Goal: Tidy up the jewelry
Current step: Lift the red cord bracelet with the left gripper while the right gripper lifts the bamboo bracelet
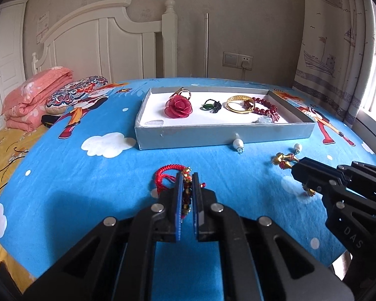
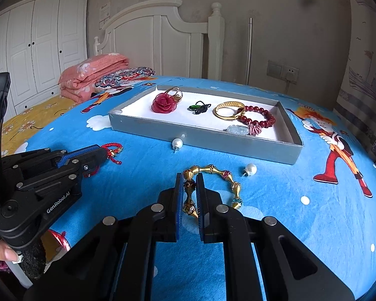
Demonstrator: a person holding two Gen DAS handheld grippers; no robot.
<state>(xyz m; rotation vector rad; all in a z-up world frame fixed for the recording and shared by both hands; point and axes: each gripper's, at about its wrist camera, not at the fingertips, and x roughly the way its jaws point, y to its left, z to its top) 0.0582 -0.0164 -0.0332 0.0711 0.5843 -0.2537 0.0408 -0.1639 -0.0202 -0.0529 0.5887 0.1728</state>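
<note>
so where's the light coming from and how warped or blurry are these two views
Left wrist view: daylight enters at the right, by the curtain; the left gripper throws a soft shadow leftward on the blue sheet. Right wrist view: a dark smudge sits on the wall. Both views: fisheye bows the bed edge, corners vignette black, and the jewelry stays sharp.

Over by the white headboard point(image 1: 105, 40), a folded pink quilt point(image 1: 35, 97) sits stacked, a patterned cushion point(image 1: 75, 95) just beside it. Right of the headboard, a wall socket point(image 1: 238, 60) with a plug in it; further right hangs the ship-print curtain point(image 1: 331, 50). Left of the headboard, a white wardrobe point(image 2: 37, 50).
</note>
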